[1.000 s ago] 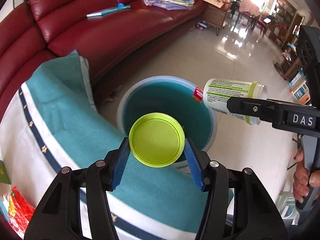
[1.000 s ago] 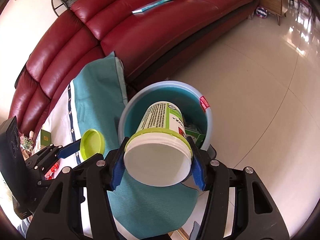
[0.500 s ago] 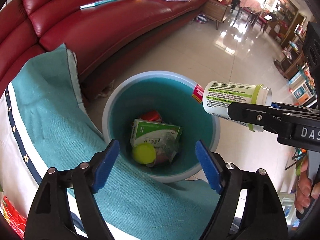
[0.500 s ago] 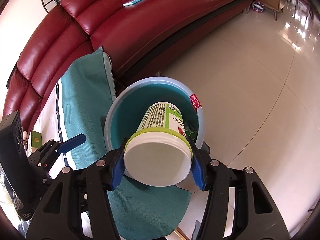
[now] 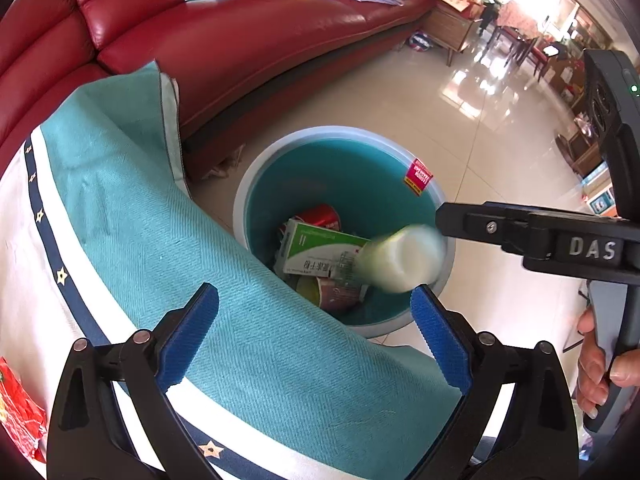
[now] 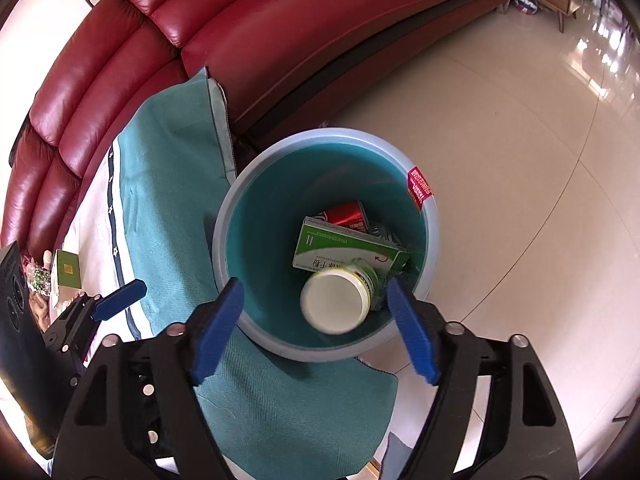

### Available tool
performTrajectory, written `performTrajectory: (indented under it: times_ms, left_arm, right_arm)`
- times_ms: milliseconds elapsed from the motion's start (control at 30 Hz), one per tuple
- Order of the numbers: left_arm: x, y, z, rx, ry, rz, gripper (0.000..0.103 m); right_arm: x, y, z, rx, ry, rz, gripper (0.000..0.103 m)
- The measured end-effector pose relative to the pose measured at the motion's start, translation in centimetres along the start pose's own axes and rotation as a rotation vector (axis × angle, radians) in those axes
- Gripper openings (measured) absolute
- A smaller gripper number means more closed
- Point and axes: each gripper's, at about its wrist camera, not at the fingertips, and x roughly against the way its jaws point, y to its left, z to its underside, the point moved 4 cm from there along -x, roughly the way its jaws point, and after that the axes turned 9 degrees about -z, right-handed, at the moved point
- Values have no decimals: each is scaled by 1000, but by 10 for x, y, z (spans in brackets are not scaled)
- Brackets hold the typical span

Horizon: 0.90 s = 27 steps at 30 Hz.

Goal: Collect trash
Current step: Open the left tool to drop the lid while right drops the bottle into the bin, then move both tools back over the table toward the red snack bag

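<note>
Both the left gripper (image 5: 314,336) and right gripper (image 6: 314,330) hang over the bin (image 6: 240,200) at frame centre, jaws opening and empty, so the tub (image 6: 336,300) drops in.

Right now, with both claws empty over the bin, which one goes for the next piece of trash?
Left, probably. The left claw, jaws opening and empty, sits over the tablecloth near the red wrapper. The right claw, also opening, hangs over the bin where the white jar is dropping.
</note>
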Motion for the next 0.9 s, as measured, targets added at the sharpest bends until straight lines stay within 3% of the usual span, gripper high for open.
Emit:
performTrajectory:
  times_ms: [100,333,900]
  left_arm:
    - [3,2,2,6,-4,6,97]
    - [13,8,10,18,-20,12,97]
    - [55,42,47,93,-71,5,97]
  right_arm:
    - [1,0,1,-15,2,23,85]
    - [1,3,7,-49,26,34,85]
    - [19,56,30,34,11,58,85]
